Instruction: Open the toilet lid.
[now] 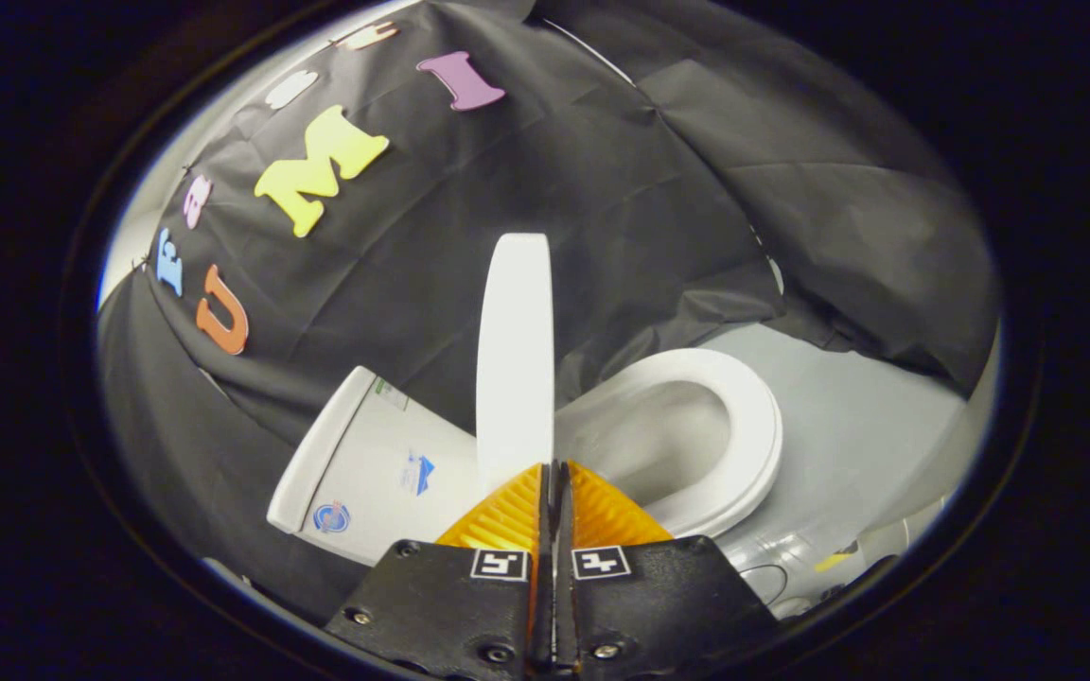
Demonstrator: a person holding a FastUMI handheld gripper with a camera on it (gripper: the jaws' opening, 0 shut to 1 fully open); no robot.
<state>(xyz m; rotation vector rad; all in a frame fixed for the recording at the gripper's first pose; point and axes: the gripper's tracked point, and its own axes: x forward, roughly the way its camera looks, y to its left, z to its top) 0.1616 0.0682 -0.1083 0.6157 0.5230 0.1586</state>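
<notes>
Booth wall (659,189): dark cloth draped behind toilet. Grey floor (848,416) seen beside bowl. Cistern (375,463): white, lying on one side of raised lid. Seat ring (744,445): white, down on bowl, bowl exposed on other side of lid. Toilet lid (515,350): raised upright, viewed edge-on, standing just ahead of fingertips. Gripper (553,473): fingers clenched together, nothing seen held between them; tips just at lid's lower edge, contact not determinable.

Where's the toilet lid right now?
In the gripper view the toilet lid stands raised on edge just ahead of the shut tongs, between the tank and the seat.
</notes>
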